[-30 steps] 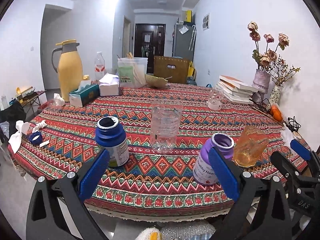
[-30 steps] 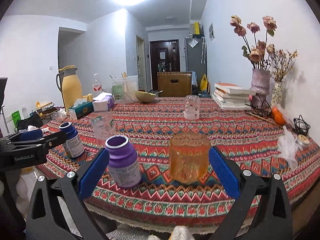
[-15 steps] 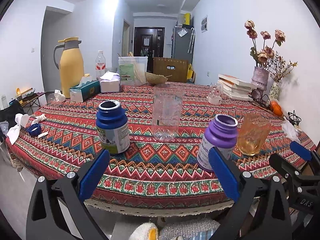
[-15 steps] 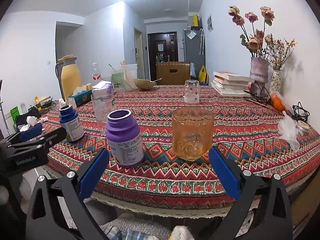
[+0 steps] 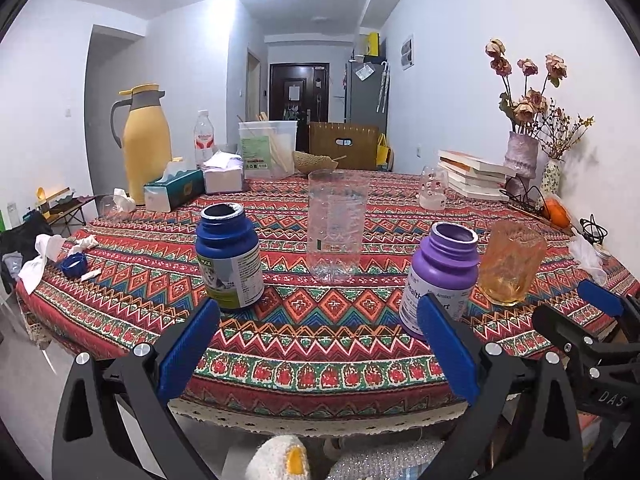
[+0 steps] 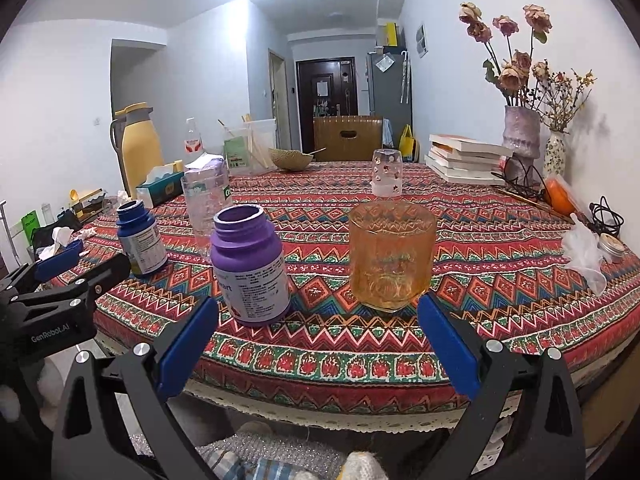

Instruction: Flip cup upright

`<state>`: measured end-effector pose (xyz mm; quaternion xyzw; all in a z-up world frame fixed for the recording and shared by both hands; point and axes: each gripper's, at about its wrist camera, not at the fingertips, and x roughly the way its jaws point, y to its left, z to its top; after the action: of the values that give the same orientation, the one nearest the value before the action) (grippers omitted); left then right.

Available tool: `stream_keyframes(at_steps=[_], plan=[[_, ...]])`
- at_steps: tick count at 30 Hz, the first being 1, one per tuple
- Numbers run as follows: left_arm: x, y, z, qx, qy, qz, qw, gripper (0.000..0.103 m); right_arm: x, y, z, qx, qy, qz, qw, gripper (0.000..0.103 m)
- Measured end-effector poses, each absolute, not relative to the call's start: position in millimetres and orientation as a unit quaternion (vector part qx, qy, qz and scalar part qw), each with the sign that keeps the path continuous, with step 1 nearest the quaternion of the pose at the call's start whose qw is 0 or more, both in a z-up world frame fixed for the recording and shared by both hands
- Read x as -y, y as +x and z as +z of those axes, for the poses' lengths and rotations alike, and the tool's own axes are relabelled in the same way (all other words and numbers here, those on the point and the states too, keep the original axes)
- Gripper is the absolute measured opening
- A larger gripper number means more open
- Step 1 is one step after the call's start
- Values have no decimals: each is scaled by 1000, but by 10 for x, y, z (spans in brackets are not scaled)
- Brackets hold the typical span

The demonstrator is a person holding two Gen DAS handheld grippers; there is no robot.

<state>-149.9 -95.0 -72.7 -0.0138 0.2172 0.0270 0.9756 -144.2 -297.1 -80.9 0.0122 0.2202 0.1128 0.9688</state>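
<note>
Amber cup (image 6: 391, 255) now upright on the tablecloth (image 6: 500, 248)!
Both grippers (image 5: 316, 354) (image 6: 316, 350) have backed off, tongs apart and empty; flip looks finished.

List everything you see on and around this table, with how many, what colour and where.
amber glass cup: 1, orange, front right, upright
purple bottle: 1, uncapped, left of the amber cup
blue bottle: 1, uncapped, front left
clear plastic cup: 1, see-through, centre
small patterned glass: 1, clear with red dots, far centre, upside down
blue cap: 1, left edge
yellow thermos: 1, far left
tissue box: 1, teal, beside the thermos
books: 1 stack, white, far right
vases of dried flowers: 2, right wall
tablecloth: 1, red patterned
left tongs: open, empty
right tongs: open, empty
</note>
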Motion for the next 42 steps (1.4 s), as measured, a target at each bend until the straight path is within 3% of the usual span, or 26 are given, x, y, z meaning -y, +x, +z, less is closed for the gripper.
stream_keyframes(at_steps=[42], plan=[[905, -1603, -632, -198, -26, 16, 980, 96, 2896, -1495, -716, -207, 3, 115, 972, 96]])
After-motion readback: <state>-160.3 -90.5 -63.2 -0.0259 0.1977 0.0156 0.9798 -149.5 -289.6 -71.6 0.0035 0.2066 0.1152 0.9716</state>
